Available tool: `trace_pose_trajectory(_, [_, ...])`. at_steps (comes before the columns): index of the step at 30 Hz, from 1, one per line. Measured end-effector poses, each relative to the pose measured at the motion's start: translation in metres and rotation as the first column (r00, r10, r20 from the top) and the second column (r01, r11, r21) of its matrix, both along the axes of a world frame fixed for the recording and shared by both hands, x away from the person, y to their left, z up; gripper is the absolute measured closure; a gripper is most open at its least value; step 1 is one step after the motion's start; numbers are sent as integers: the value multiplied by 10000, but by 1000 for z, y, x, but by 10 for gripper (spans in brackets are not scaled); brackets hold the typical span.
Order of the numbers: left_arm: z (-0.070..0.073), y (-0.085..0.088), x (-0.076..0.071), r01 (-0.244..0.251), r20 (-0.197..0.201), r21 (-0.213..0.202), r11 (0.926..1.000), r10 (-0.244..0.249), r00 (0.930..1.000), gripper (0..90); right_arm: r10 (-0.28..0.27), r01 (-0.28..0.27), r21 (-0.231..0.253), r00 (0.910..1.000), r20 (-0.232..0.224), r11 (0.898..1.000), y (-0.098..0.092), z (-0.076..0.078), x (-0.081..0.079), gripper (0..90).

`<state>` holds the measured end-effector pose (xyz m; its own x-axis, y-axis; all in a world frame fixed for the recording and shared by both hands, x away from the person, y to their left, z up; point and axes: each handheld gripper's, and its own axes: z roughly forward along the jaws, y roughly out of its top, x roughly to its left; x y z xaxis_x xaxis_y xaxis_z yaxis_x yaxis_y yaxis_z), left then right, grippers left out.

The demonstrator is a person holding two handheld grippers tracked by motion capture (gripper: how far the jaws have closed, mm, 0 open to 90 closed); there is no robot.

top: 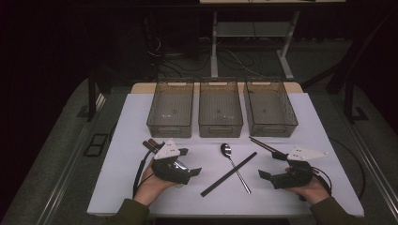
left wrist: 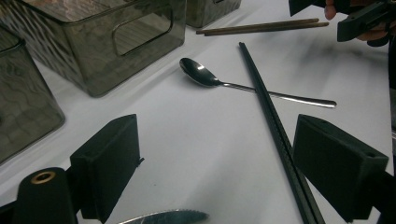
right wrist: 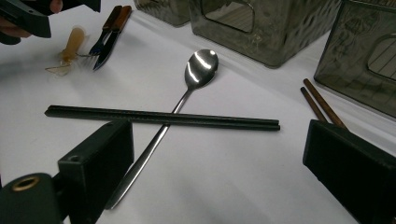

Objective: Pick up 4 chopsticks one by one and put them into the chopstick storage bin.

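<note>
**Both claws hang wide over the cutlery**

The white counter (top: 141, 187) carries everything, and the spoon (top: 233, 165) at its middle is my landmark. Beyond the spoon, three smoky see-through bins (top: 220, 108) stand in a row, side by side.

To the left of the spoon the left claw (top: 193, 172) hangs just above the counter, in a hand (top: 151, 185) coming up from the near edge. Its jaws stand well apart with nothing between them; in the left gripper view there is only bare counter in the gap. To the right of the spoon, the right claw (top: 263, 175) mirrors it, jaws spread wide and gripping nothing, pointing in toward the spoon.

Now the black chopsticks (top: 229, 173): a pair lying together, slanting across the spoon's handle and touching it. Right and a little beyond the spoon lie two brown wooden chopsticks (top: 262, 145), just in front of the right-hand bin. Left of the spoon, past the left claw, the right gripper view shows brown-handled cutlery (right wrist: 109, 35) and a pale amber piece (right wrist: 70, 49) beside it. A serrated knife tip (left wrist: 163, 217) shows beneath the left claw.
</note>
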<state>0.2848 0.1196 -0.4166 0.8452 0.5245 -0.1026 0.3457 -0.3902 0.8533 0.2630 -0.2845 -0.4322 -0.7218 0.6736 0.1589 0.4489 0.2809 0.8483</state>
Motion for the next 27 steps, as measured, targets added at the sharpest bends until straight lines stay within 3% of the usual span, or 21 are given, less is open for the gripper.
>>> trace_pose_trajectory(9, [1, -12, 1, 167, -93, -154, 9997, -169, 9998, 188, 6, -7, -36, 10000, -42, 10000, 1, -1, 0, 87])
trace_pose_trajectory(27, [-3, -46, 4, 892, -308, -77, 9960, -894, 9955, 444, -74, 74, 2, 9999, -81, 10000, 0, -1, 1, 87])
